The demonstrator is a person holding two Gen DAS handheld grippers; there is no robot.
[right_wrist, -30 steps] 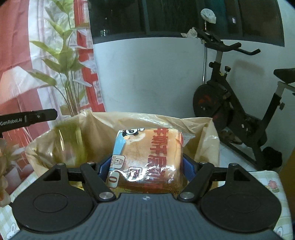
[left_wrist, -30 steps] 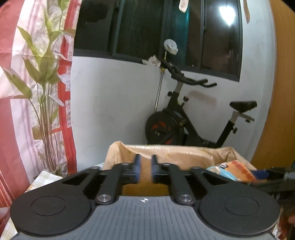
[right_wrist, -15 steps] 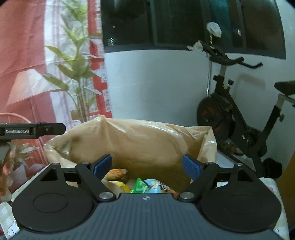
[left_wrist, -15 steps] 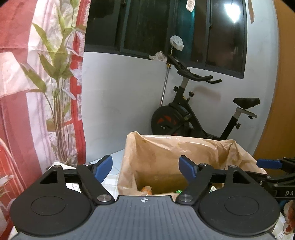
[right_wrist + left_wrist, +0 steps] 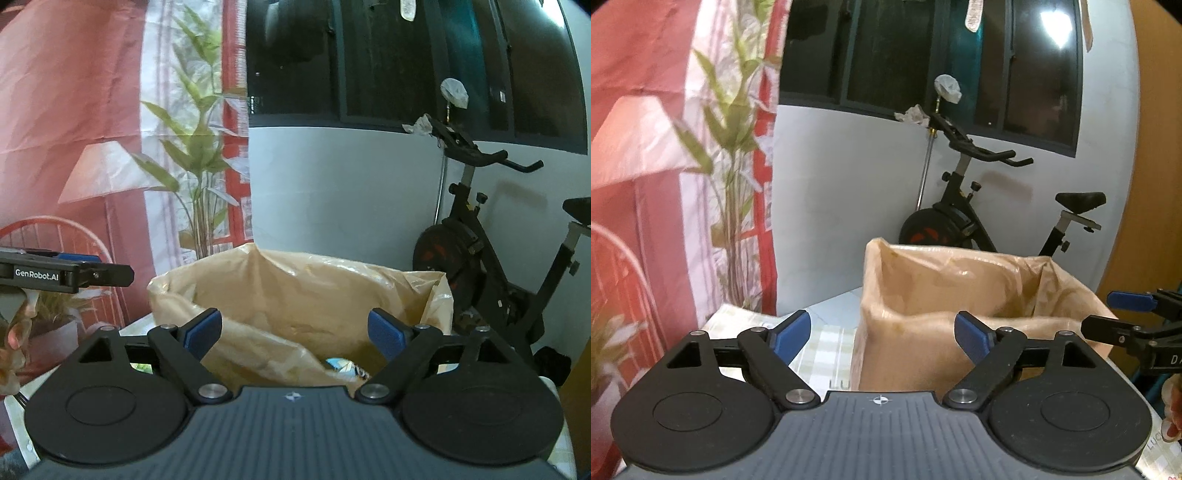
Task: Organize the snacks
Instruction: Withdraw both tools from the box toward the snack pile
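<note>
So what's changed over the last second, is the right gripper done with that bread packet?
Yes. The right gripper let go of the orange bread packet, which dropped into the bag-lined box; a packet's corner shows inside. The left gripper, near-shut a second ago, is opening with nothing between its pads. Both pulled back from the box. The box and exercise bike stayed put.
</note>
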